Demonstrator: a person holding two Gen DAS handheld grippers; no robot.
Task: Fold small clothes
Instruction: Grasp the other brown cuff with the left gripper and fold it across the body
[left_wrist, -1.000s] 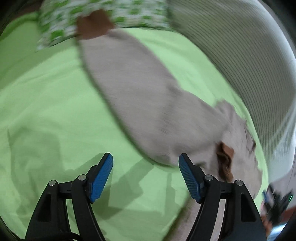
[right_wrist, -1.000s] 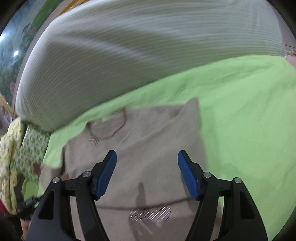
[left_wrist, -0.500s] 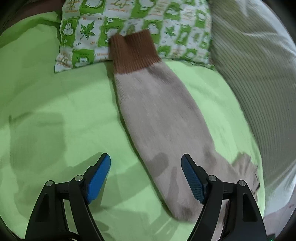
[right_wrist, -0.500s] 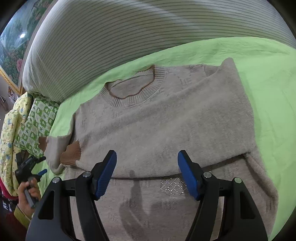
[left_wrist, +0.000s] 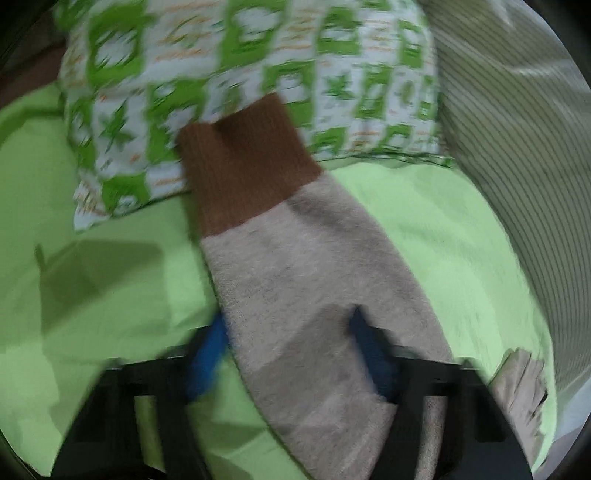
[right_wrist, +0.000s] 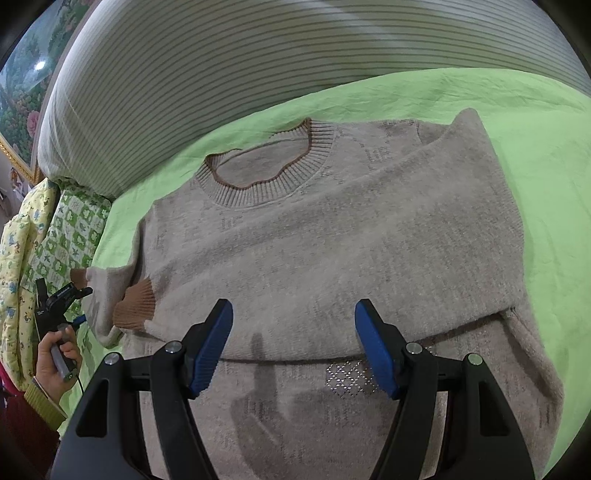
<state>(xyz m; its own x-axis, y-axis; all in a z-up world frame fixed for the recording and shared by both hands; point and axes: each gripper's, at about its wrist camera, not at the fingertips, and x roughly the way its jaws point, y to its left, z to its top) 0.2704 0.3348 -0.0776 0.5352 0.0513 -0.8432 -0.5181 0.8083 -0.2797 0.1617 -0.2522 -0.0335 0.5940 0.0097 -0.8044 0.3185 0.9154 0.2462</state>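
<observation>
Much blur: left tongs (left_wrist: 291, 334) just closing about sleeve (left_wrist: 295, 243), grip unclear; right tongs (right_wrist: 293, 312) open.

One beige sweater (right_wrist: 332, 236) lies on one green bed sheet (right_wrist: 546, 155). Sweater parts: one ribbed collar (right_wrist: 266, 184), two brown cuffs (right_wrist: 135, 304). Two patterned pillows (right_wrist: 70, 229) sit at 9 o'clock. Two tongs (right_wrist: 293, 343) are in view, and one hand (right_wrist: 55, 362).

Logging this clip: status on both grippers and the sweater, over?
Left gripper closing around the sweater sleeve, grip unconfirmed. Right gripper open, empty, over the sweater. Sleeve cuff lies on the pillow.
</observation>
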